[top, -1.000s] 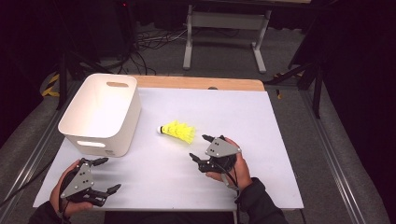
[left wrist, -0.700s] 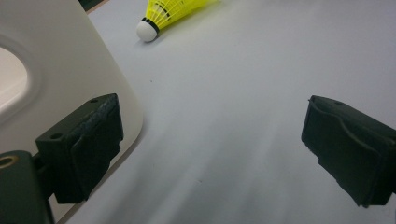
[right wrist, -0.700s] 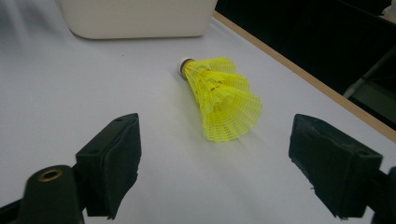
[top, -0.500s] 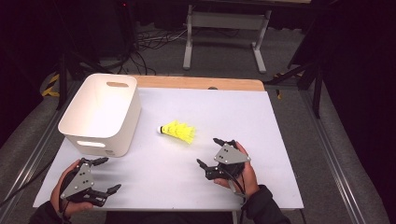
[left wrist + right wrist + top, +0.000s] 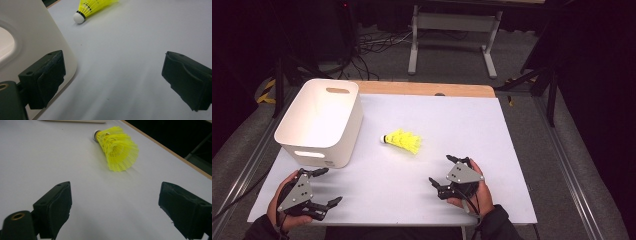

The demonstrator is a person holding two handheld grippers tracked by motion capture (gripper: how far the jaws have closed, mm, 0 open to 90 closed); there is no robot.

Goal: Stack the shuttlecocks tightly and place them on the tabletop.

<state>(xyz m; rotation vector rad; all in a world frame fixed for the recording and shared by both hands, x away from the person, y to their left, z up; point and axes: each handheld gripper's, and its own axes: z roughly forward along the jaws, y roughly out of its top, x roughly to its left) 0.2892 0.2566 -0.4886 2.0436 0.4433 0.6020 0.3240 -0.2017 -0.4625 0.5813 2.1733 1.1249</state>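
We hold our right gripper [image 5: 446,171], jaws just spread wide and empty, near the yellow shuttlecock [image 5: 402,141]; our left gripper [image 5: 325,187] also gapes empty.

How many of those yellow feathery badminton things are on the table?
1. The single yellow shuttlecock lies on its side on the white table, right of the white bin and beyond the right gripper. The bin's near corner is hidden, so another could sit there.

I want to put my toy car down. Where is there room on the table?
Plenty: the wide bare stretch right of the yellow shuttlecock, and the strip between the left gripper and right gripper. Crowded only at the left, where the white bin stands.
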